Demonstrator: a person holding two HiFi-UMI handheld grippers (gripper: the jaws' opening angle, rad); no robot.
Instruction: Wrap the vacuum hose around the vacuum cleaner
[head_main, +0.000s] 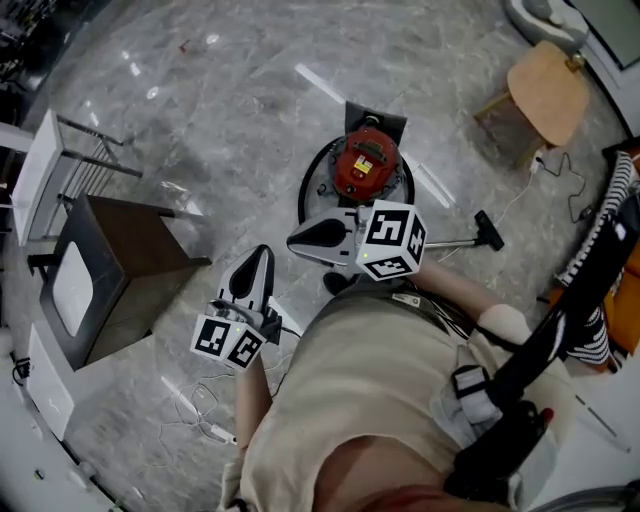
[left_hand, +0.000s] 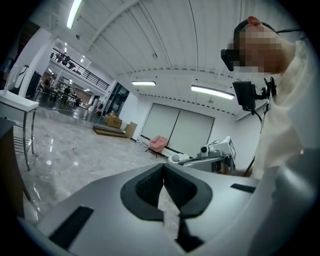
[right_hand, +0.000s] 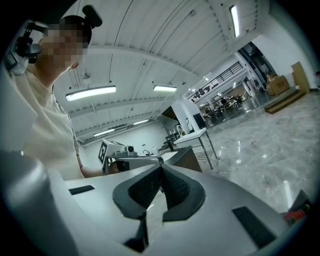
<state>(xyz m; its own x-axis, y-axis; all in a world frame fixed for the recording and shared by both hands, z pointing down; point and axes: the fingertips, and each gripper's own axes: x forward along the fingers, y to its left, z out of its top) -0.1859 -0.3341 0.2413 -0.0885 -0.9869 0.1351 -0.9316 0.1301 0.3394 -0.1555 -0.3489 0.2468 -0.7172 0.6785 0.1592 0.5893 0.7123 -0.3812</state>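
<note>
The red canister vacuum cleaner (head_main: 367, 165) stands on the marble floor ahead of me, its black hose (head_main: 305, 187) curving around its left side. Its metal wand (head_main: 455, 242) lies on the floor to the right and ends in a black floor nozzle (head_main: 488, 230). My left gripper (head_main: 263, 250) is held up near my body, shut and empty, short of the vacuum and to its left. My right gripper (head_main: 292, 241) points left just in front of the vacuum, also shut with nothing in it. In each gripper view the jaws meet: left (left_hand: 163, 167), right (right_hand: 160, 169).
A dark wooden side table (head_main: 120, 270) and a white rack (head_main: 60, 170) stand at the left. A wooden stool (head_main: 545, 95) is at the far right, with a cord (head_main: 560, 170) trailing from it. A white cable (head_main: 205, 400) lies by my feet.
</note>
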